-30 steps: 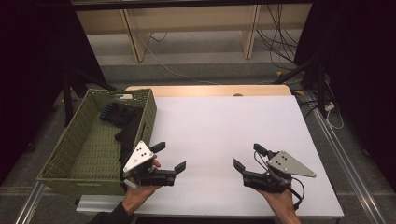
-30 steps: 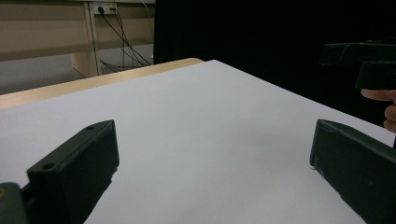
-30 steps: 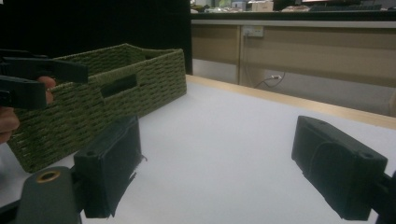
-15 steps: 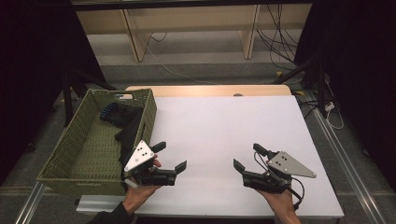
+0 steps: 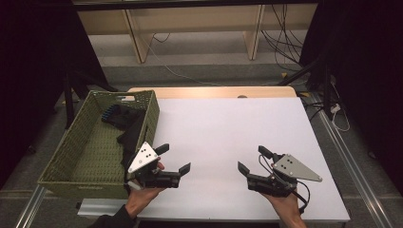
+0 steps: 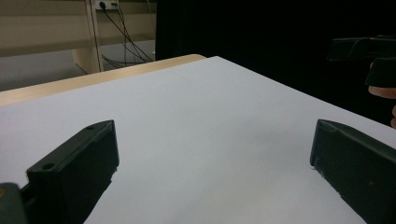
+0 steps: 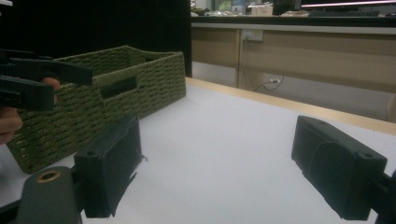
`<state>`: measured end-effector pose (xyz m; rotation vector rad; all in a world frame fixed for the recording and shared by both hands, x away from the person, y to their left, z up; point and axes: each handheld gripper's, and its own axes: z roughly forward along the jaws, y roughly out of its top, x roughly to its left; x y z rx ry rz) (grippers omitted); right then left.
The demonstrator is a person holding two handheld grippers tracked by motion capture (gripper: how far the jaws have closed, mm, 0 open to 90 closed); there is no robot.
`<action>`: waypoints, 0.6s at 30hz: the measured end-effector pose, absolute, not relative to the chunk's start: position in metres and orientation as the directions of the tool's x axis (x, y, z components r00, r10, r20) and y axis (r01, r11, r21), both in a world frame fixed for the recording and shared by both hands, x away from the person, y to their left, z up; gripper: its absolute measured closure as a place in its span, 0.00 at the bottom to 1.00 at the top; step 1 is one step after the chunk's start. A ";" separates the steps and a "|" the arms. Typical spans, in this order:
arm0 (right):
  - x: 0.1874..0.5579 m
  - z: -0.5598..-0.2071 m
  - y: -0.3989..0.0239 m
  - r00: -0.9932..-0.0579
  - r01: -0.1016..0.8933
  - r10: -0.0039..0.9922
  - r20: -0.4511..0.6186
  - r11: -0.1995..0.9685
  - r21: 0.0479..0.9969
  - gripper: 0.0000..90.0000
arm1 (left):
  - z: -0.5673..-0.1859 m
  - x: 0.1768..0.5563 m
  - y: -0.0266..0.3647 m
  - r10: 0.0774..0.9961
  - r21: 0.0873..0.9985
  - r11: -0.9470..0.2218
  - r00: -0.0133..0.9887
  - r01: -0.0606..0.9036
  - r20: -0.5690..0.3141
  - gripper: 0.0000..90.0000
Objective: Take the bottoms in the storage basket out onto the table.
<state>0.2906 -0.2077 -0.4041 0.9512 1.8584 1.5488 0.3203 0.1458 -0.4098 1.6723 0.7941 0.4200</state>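
Dark cloth items [image 5: 124, 124] lay in the green woven basket [image 5: 76, 161] beside the left tongs [image 5: 173, 159]; both left and right tongs [image 5: 251, 161] gaped empty over the white surface [image 5: 223, 133], nothing yet grasped.

Dim room behind a white table [image 5: 228, 128]

Pale wooden shelving [image 5: 195, 23] is seen at the far side, cables [image 5: 285, 42] trailing over grey floor [image 5: 190, 71]; black curtains [image 5: 28, 71] are hung left and right.
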 end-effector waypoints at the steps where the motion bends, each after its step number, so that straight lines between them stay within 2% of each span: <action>1: 0.291 -0.404 -0.208 -0.609 0.176 0.792 0.036 0.091 0.980 0.19 | -0.409 0.321 0.146 0.697 0.956 -0.088 0.703 0.280 -0.142 0.01; 18: 0.291 -0.404 -0.207 -0.613 0.170 0.789 0.033 0.091 0.981 0.19 | -0.397 0.327 0.147 0.724 0.960 -0.069 0.675 0.273 -0.140 0.01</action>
